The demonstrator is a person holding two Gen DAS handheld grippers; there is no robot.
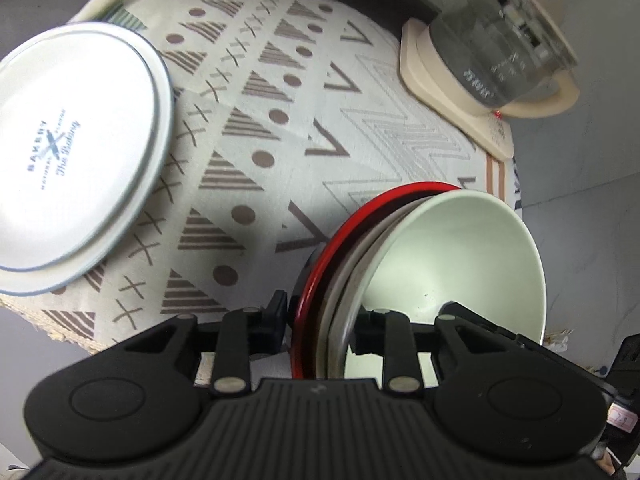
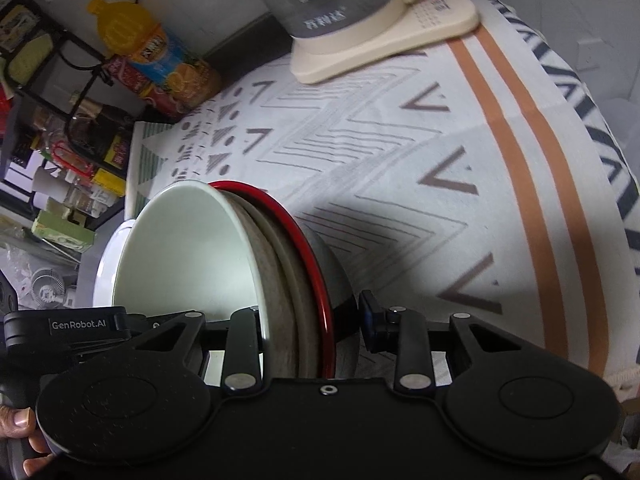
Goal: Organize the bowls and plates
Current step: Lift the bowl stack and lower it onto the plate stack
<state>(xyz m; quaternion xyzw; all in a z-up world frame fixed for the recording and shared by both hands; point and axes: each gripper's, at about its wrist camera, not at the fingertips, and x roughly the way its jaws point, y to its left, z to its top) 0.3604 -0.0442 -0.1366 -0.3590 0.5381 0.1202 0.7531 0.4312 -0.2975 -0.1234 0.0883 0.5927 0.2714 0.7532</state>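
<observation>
One white plate point(image 1: 76, 156) is lying at the left on the patterned cloth point(image 1: 280, 128): round, glossy, thin blue rim line, blue lettering in its middle. It is sitting well apart from the rest.

Right of it, you are gripping one nested stack of bowls point(image 1: 400, 264), tipped on edge. I am counting three, possibly four; the rims are crowding together. Outermost is a red-rimmed bowl point(image 1: 320, 280) with a grey, rounded outside; inside it a pale speckled one point(image 2: 280, 280); innermost a smooth mint-green bowl point(image 1: 456, 248).

Your left gripper point(image 1: 320, 320) is clenching the stack's rims, one finger outside the red rim, the other inside the green bowl. Your right gripper point(image 2: 312, 320) is pinching the same stack from the opposite side, likewise across the rims.

Far right, one glass kettle point(image 1: 504, 52) is standing on a cream, square-cornered base point(image 1: 440, 92). Beyond the cloth's edge, one orange bottle point(image 2: 132, 36) is standing by a wire rack point(image 2: 60, 80).
</observation>
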